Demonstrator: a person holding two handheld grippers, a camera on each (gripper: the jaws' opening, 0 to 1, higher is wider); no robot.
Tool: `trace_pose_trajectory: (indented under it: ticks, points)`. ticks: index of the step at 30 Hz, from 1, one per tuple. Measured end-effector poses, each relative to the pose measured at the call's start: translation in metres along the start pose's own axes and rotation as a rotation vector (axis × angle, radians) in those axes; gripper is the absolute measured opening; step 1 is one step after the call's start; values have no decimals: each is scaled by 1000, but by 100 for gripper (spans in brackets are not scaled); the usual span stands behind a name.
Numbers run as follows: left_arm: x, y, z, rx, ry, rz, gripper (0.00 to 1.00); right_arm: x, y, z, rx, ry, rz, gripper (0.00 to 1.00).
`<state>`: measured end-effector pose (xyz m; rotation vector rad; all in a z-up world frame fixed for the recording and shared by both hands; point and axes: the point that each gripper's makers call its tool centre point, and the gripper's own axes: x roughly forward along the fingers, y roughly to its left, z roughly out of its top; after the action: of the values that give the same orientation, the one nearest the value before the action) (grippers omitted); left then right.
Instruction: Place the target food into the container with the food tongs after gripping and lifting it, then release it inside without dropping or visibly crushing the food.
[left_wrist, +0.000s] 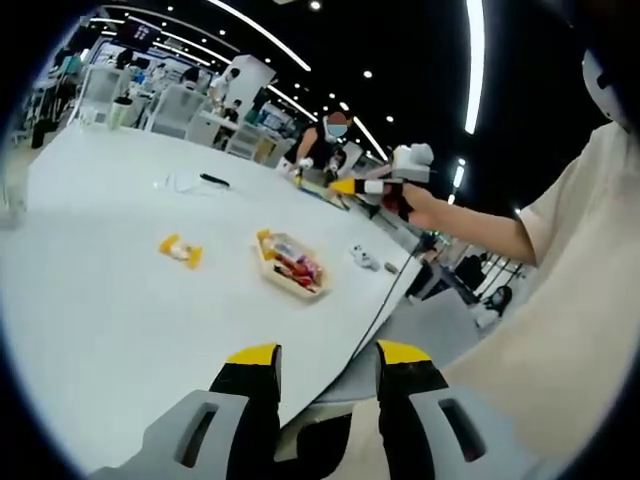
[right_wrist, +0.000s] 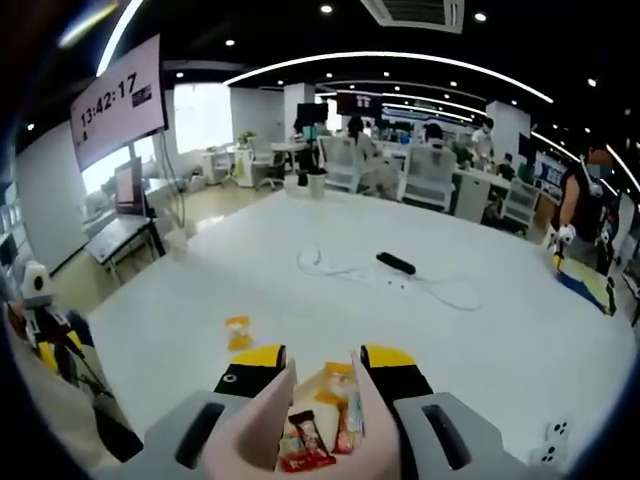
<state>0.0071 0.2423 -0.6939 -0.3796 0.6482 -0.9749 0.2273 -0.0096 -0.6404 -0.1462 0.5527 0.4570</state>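
The container (left_wrist: 291, 264), a shallow pale tray with red and orange packets inside, sits on the white desk (left_wrist: 120, 300) near its edge. In the right gripper view the same container (right_wrist: 318, 425) lies right between the jaws of the right hand-held gripper (right_wrist: 322, 362), its pale walls rising along both yellow-tipped jaws; the jaws stand apart, and I cannot tell whether they press on the tray. At nine o'clock from the tray in the left gripper view, well apart from it, a small yellow-and-white food piece (left_wrist: 181, 250) rests on the desk; in the right gripper view it (right_wrist: 238, 332) lies at eleven o'clock from the jaw tips. The left hand-held gripper (left_wrist: 325, 352) hovers over the desk edge with its jaws parted and nothing between them. At two o'clock from the tray a person's hand holds the other gripper (left_wrist: 385, 185) up in the air. Small white objects (left_wrist: 364, 257) lie at three o'clock from the tray. Farther across the desk, a black oblong device (right_wrist: 396, 263) lies with a white cable (right_wrist: 330, 268) looping beside it. A wall screen (right_wrist: 120, 95) shows a clock at ten o'clock.
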Motion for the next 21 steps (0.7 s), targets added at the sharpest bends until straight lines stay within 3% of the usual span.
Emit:
trace_pose_trajectory:
  ticks: [21]
  points:
    - [-17, 1, -11, -51, -60, 58, 37, 36, 50, 15, -65, 16, 134, 29]
